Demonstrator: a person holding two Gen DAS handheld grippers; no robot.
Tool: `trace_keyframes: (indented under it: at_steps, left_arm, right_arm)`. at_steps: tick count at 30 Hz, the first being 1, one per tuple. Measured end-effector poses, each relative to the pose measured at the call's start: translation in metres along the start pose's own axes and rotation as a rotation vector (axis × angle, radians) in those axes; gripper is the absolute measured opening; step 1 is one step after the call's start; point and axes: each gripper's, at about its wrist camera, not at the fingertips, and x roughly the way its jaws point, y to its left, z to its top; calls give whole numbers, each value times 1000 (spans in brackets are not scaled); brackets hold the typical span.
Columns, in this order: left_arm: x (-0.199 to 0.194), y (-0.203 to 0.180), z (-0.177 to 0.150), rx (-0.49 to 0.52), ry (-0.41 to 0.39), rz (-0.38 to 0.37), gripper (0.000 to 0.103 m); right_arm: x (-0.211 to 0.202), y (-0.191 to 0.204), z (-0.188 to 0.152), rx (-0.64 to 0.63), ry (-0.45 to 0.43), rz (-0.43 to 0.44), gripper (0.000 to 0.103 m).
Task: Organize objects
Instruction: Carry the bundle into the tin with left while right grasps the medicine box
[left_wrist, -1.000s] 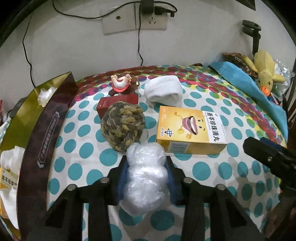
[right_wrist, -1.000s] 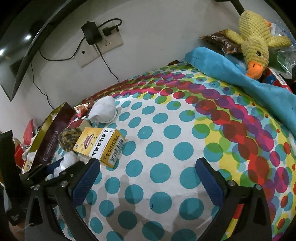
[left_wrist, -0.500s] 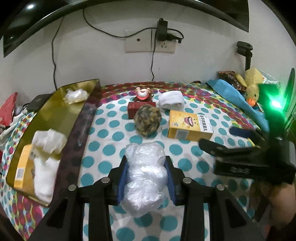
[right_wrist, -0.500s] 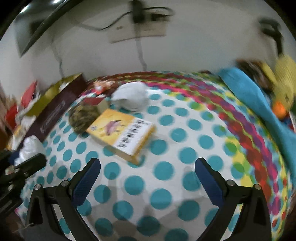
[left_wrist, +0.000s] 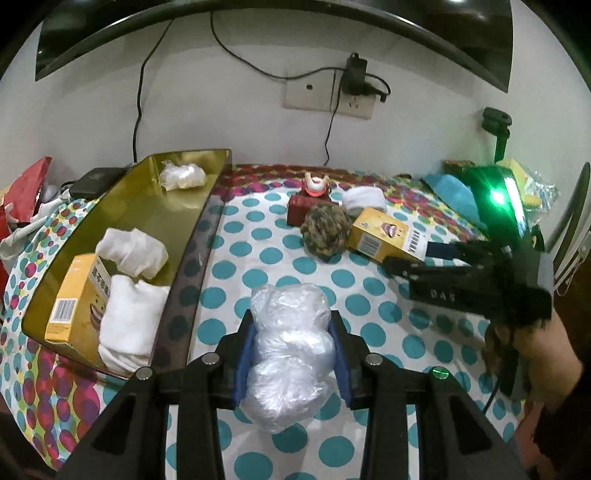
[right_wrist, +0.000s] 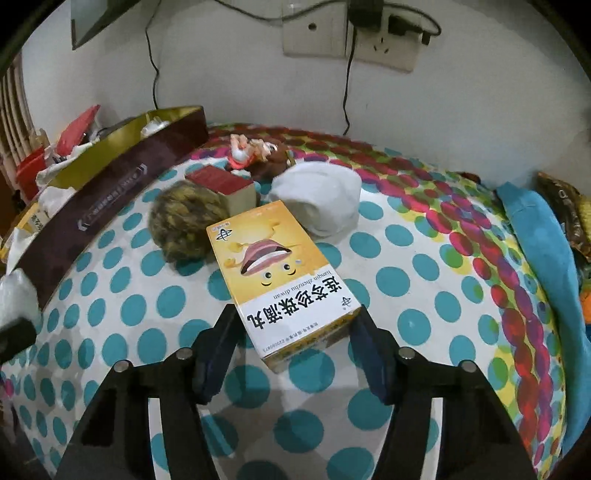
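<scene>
Meanwhile the left gripper (left_wrist: 291, 350) clenches a plastic wad (left_wrist: 290, 354), while the right gripper's (right_wrist: 295, 343) jaws, just closing, flank the yellow box (right_wrist: 280, 273), whose far end points to eleven o'clock.

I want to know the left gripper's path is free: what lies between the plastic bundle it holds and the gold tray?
Only the tray's dark side wall and bare dotted cloth separate the plastic bundle in the left gripper from the gold tray, per the left wrist view.

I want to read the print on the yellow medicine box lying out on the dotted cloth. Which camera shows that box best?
The right wrist view: the yellow medicine box lies close between the right gripper fingers, its printed top face in full view. The left wrist view shows the same box far off and small, partly behind the rope ball, mostly its barcode end.
</scene>
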Motion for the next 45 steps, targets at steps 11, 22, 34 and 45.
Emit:
trace_keyframes:
  at_steps: [11, 22, 34, 45]
  left_arm:
    - [-28, 8, 19, 2, -132, 108, 37]
    - [-40, 66, 56, -67, -177, 310, 37]
    - [-30, 93, 90, -62, -188, 395, 37]
    - [-2, 114, 110, -83, -139, 408, 38]
  right_arm:
    - [-26, -11, -4, 80, -115, -97, 58]
    - [-29, -15, -5, 98, -127, -91, 58]
    - [-30, -10, -6, 78, -128, -93, 59]
    - [-29, -9, -6, 78, -117, -96, 59]
